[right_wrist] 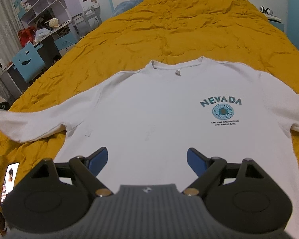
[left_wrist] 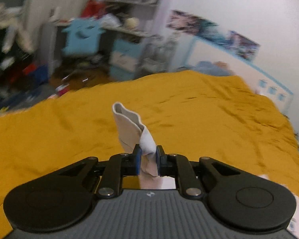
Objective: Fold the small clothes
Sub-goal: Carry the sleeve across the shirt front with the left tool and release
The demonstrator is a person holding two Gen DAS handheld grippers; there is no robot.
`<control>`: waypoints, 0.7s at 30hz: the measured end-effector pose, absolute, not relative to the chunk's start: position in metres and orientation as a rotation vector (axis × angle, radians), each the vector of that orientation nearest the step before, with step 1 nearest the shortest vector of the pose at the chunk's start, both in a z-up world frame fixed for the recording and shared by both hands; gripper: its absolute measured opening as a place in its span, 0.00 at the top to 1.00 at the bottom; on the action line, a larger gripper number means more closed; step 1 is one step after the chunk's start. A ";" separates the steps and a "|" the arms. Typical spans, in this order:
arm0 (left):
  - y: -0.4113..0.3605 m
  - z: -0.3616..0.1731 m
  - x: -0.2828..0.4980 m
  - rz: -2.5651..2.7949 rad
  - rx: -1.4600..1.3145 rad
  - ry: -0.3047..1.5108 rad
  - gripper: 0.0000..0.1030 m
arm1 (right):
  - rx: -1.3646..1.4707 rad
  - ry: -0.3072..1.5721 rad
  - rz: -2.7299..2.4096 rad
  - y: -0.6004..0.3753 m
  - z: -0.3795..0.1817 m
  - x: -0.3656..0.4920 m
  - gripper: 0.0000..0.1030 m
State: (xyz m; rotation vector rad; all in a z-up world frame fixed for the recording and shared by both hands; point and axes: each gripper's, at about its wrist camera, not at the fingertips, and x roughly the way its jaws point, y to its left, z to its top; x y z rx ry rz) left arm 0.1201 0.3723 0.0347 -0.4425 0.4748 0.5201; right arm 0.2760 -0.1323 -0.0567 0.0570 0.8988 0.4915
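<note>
A white long-sleeved shirt [right_wrist: 149, 107] with a teal NEVADA print lies face up and spread flat on the yellow bedspread [right_wrist: 169, 25], collar away from me. My right gripper [right_wrist: 147, 159] is open and empty, just above the shirt's lower front. My left gripper [left_wrist: 148, 155] is shut on the cuff of the shirt's left sleeve [left_wrist: 133, 129], which stands up between the pads above the bedspread [left_wrist: 209, 109]. In the right wrist view that sleeve [right_wrist: 29, 123] stretches out to the left edge, where its end is lifted and blurred.
A phone [right_wrist: 9, 179] with a lit screen lies on the bedspread at the lower left. A blue chair [right_wrist: 28, 61] and a cluttered desk [right_wrist: 47, 31] with shelves stand left of the bed. A nightstand with headphones [right_wrist: 266, 10] is at the far right.
</note>
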 end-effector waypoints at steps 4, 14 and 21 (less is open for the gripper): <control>0.315 0.079 0.159 0.375 -0.393 0.474 0.85 | 0.042 0.872 0.477 -0.144 -0.045 0.279 0.20; 0.149 0.091 0.261 0.039 -0.254 0.535 0.85 | -0.013 0.779 0.385 -0.196 -0.006 0.305 0.21; 0.056 0.010 0.307 -0.101 -0.200 0.701 0.85 | -0.045 0.760 0.346 -0.226 -0.017 0.323 0.44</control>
